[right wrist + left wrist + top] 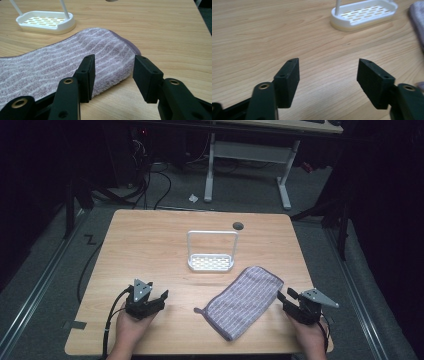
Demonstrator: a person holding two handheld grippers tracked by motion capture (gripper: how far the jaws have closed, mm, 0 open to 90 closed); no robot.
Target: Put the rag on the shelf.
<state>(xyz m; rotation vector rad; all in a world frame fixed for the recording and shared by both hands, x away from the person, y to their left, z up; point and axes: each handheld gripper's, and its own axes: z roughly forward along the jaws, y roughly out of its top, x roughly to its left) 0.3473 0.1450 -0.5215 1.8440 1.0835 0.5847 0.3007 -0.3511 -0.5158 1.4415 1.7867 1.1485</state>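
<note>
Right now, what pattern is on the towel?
Purple towel with thin white stripes, clearest in the right gripper view.

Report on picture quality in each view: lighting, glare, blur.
High view: table evenly lit, surroundings dark, no hard shadows. Left gripper view: jaws sharp, rack soft, slight sheen on the wood. Right gripper view: towel weave is clear near the jaws, rack a little soft.

left gripper view's edge crops the towel [417, 17].

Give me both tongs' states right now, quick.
Left tongs: open, empty, over bare table.
Right tongs: open, holding nothing, jaws at the edge of the purple striped towel.
</note>
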